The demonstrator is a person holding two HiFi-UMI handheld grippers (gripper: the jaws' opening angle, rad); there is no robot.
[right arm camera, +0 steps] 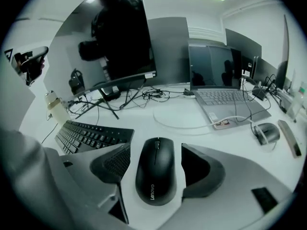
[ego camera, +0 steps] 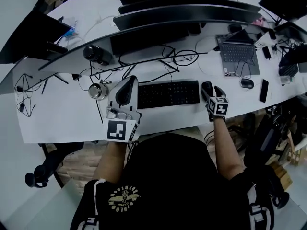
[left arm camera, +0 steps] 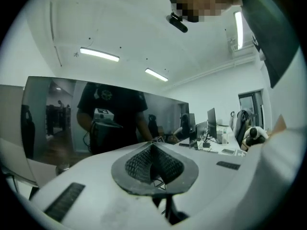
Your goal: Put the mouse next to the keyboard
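Idling at the left end of the keyboard (ego camera: 168,94), the left gripper (left arm camera: 152,164) has its jaws pressed together on nothing. Just right of the keyboard, the mouse (right arm camera: 156,181) lies flat on the desk (right arm camera: 192,121) between the spread jaws of the right gripper (right arm camera: 153,152), with neither pad touching it. Placement looks done. The next move calls for drawing that gripper straight back toward the near edge without nudging the mouse.

- "Lenovo" stands in pale letters on the rear of the black mouse (right arm camera: 156,176), running along its length
- The round emblem on the black shirt (ego camera: 123,198) is too small to read
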